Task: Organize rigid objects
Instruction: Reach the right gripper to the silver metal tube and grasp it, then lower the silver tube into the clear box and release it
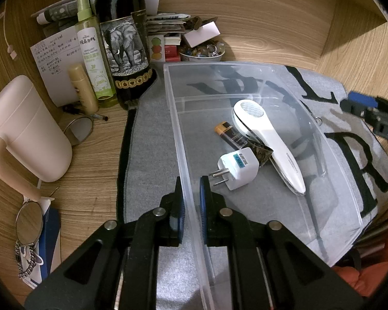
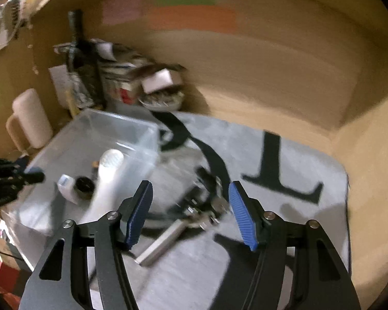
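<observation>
A clear plastic bin sits on a grey mat. In it lie a white handheld device, a battery, a white plug adapter and a small dark packet. My left gripper is shut on the bin's near-left wall. My right gripper is open above the mat, over a metal keyring cluster with a flat silver bar. The bin lies to its left, and the left gripper shows at that view's left edge.
On the wooden desk left of the mat stand a dark wine bottle, a green spray bottle, a beige tube and a pink jug. Papers, small boxes and a bowl of trinkets crowd the back. Wooden walls enclose the desk.
</observation>
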`<state>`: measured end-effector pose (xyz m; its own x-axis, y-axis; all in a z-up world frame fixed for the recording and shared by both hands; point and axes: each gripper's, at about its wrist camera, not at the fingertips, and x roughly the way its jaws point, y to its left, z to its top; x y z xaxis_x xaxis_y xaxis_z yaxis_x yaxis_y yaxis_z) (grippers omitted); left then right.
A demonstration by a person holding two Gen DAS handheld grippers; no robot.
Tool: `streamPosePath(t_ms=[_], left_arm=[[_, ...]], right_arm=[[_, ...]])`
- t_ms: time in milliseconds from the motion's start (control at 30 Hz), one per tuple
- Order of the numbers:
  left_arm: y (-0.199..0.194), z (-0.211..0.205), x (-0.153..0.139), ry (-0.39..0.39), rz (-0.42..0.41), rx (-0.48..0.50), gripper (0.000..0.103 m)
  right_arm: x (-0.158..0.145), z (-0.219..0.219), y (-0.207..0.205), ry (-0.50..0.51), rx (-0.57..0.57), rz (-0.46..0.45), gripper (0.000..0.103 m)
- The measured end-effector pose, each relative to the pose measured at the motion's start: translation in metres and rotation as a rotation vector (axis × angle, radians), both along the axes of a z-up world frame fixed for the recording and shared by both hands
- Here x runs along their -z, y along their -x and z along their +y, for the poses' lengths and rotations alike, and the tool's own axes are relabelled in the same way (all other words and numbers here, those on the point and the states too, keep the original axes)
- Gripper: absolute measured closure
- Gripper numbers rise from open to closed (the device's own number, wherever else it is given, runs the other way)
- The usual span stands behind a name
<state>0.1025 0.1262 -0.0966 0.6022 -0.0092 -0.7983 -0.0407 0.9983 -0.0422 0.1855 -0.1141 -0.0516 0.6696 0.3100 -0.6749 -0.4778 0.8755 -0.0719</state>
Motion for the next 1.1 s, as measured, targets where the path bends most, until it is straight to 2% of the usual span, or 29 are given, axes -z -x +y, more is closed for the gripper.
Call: streamPosePath(t_ms=[200, 400, 533, 600, 667, 733, 800, 1100], left_arm=[[0.0, -0.001, 0.0, 0.001, 0.001, -0.001, 0.094], [0.0, -0.001, -0.001, -0.001, 0.001, 0.001, 0.094], [0.001, -0.001, -0.001, -0.001, 0.001, 0.002, 0.094], [0.001, -0.002, 0.0, -0.001, 0.0, 0.002, 0.094], [0.001, -0.002, 0.0, -0.001, 0.0, 0.002, 0.094], [0.002, -0.001, 0.0, 0.0, -0.001, 0.001, 0.094], [0.001, -0.002, -0.001, 0.0, 0.001, 0.001, 0.094], [0.001, -0.002, -0.001, 0.0, 0.0, 0.001, 0.094]], right_arm=[[0.031, -0.015, -0.004, -0.02, 0.036, 0.105, 0.045], [0.064, 0.0, -0.004, -0.032, 0.01, 0.199, 0.045], [0.081, 0.008, -0.007, 0.0, 0.003, 0.225, 0.045], [0.082, 0.006, -0.007, -0.007, 0.008, 0.22, 0.05], [0.08, 0.004, -0.008, -0.008, 0.011, 0.214, 0.068], [0.08, 0.001, -0.01, -0.013, 0.018, 0.213, 0.08], [0.08, -0.003, -0.011, -0.016, 0.026, 0.208, 0.087], [0.067, -0.015, -0.008, -0.036, 0.063, 0.158, 0.089]])
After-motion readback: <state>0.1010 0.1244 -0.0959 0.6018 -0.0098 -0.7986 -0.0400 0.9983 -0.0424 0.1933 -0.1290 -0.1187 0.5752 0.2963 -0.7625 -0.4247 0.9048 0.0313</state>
